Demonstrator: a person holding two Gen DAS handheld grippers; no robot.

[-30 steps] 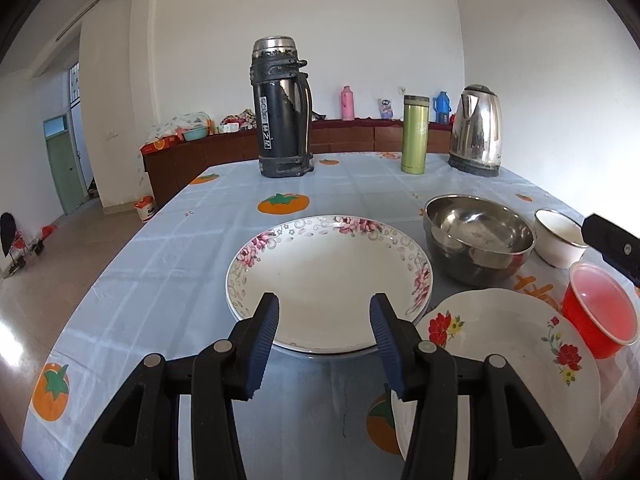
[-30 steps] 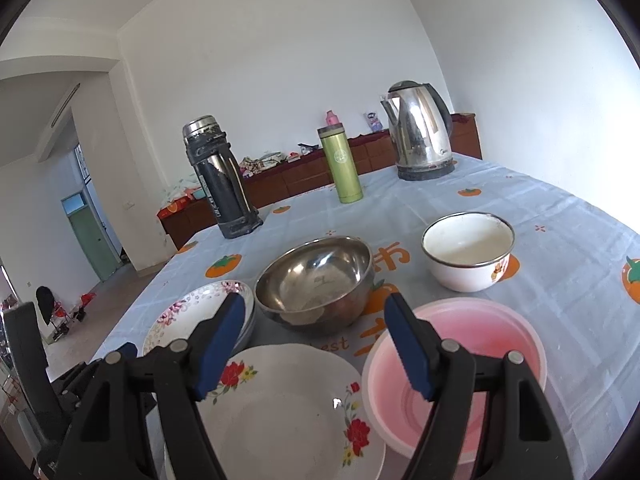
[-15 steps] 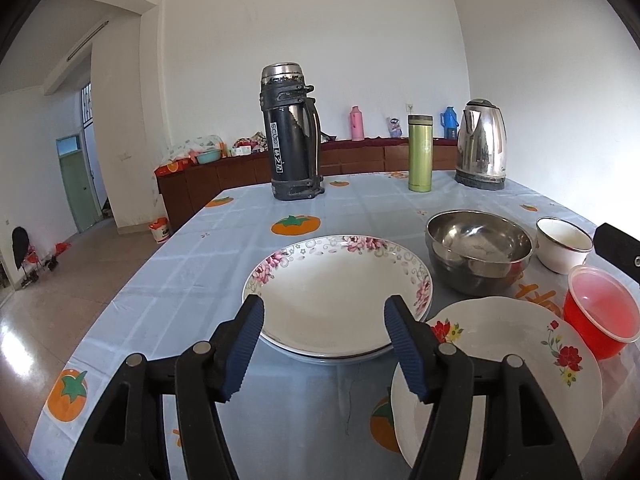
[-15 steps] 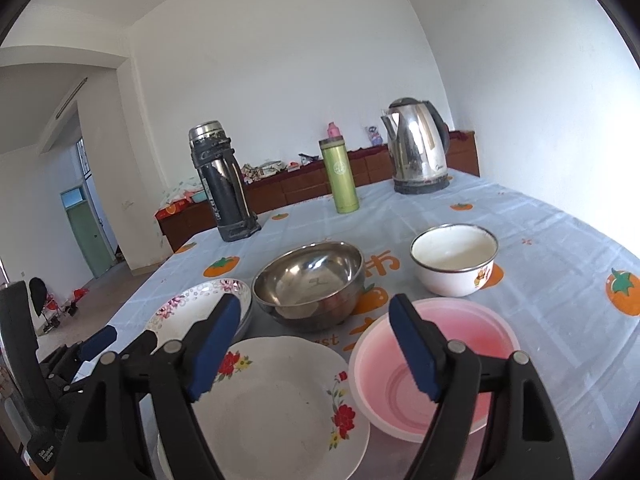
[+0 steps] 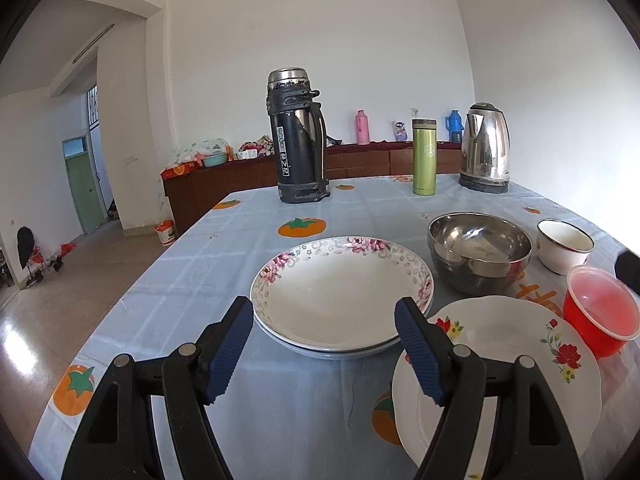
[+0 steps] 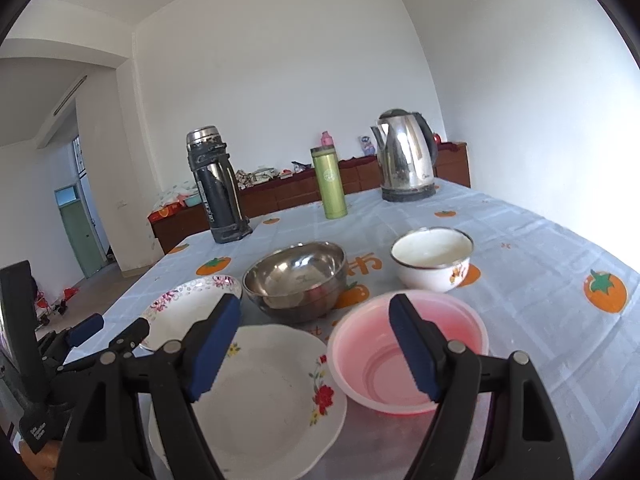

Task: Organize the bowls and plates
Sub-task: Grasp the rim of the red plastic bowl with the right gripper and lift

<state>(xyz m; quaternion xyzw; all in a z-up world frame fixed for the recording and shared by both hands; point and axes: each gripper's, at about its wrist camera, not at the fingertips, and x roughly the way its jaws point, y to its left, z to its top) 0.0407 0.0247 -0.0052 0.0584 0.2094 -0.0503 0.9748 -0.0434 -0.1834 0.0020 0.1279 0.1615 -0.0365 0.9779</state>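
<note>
A pink-flowered plate stack [image 5: 340,300] lies just beyond my open, empty left gripper [image 5: 324,312]; it also shows in the right wrist view [image 6: 180,304]. A red-flowered plate [image 5: 516,344] [image 6: 272,384] lies to its right, near the table's front. Behind stand a steel bowl [image 5: 480,248] [image 6: 296,276], a white enamel bowl [image 5: 564,242] [image 6: 432,256] and a pink plastic bowl [image 5: 600,312] [image 6: 404,360]. My right gripper [image 6: 316,312] is open and empty, above the red-flowered plate and pink bowl. The left gripper shows in the right wrist view [image 6: 112,328].
At the back of the table [image 5: 200,264] stand a black thermos [image 5: 296,140] [image 6: 216,188], a green bottle [image 5: 424,156] [image 6: 330,182] and a steel kettle [image 5: 486,148] [image 6: 406,156]. A cabinet [image 5: 224,184] lines the far wall. The floor drops off at left.
My left gripper has opened wider and pulled back and up from the pink-flowered plates. My right gripper has drawn back a little; the dishes have not moved.
</note>
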